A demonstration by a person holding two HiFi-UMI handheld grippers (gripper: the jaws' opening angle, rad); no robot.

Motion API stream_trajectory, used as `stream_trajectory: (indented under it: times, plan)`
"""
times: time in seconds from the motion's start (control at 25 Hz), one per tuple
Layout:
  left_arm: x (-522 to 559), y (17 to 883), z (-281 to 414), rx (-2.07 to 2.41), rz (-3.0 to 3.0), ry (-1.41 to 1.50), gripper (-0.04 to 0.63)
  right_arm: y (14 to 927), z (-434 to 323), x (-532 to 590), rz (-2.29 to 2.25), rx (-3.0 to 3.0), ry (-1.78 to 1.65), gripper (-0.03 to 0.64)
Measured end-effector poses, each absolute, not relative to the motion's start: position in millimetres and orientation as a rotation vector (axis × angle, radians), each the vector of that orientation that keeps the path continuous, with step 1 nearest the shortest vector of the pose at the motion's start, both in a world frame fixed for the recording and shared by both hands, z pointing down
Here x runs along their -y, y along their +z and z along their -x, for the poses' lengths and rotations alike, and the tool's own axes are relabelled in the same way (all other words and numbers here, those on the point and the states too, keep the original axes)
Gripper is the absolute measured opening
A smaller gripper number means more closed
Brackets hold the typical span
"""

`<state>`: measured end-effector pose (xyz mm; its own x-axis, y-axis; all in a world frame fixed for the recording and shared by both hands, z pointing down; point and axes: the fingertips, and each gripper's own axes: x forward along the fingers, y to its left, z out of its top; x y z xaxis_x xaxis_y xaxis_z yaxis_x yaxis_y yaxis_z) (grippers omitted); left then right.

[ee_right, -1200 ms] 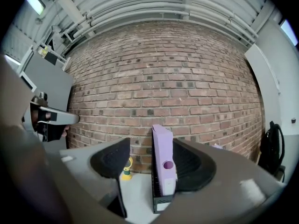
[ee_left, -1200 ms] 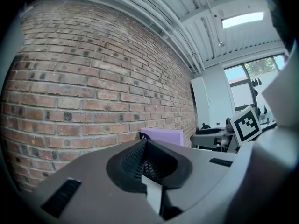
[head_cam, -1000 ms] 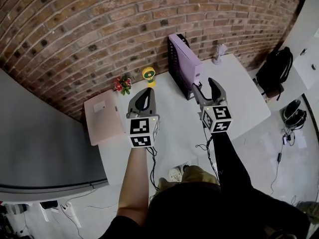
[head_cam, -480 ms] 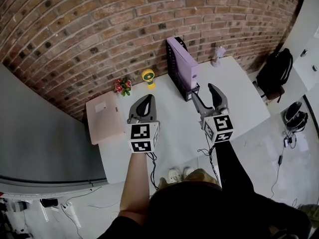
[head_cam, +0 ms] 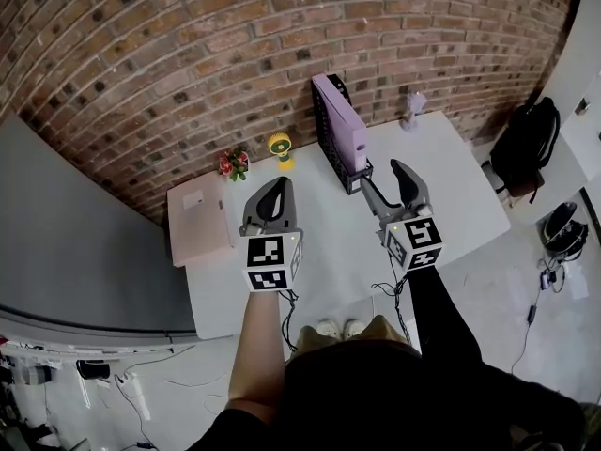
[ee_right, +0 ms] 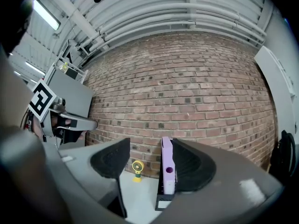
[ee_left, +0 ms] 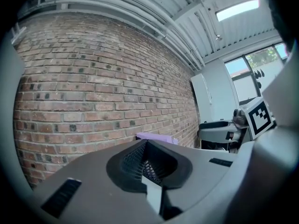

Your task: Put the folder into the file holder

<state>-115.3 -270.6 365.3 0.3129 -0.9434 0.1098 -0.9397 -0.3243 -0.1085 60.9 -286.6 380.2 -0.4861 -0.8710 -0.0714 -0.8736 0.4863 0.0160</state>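
One folder (head_cam: 346, 125) in one file holder (head_cam: 325, 125); left tongs (head_cam: 274, 188) clenched, right tongs (head_cam: 383, 177) released (empty).

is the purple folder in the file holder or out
In: the purple plastic folder stands upright inside the black mesh file holder on the white table.

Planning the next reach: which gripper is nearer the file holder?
Right. The right gripper hangs just short of the file holder; the left gripper is farther off, to its left.

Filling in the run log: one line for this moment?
folder: upright in file holder | left gripper: shut, empty | right gripper: open, empty
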Motion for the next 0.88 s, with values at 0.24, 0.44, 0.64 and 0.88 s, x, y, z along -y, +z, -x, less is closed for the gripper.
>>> stream_trajectory:
  times: [0.24,0.44,0.64,0.88]
  plan:
    - [257.1,361.5,99.5,-1.839,2.483,-0.220,0.009,385.0,-66.0,276.9,1.476,-2.704,0.091,0.275]
    - [247.9,363.9,93.2,-1.851,2.468,-0.230,0.009,389.2,-69.6,271.3,1.436,-2.723,0.078,0.273]
    - [246.2,362.0,86.5,-1.851,2.467,-0.219,0.009,389.3,-74.6,270.9,1.423,-2.733,0.051,0.259]
    - [249.3,364.7,77.7,-1.834,2.480,-0.227,0.009,391.4,-80.6,272.1,1.460,-2.744,0.055,0.160]
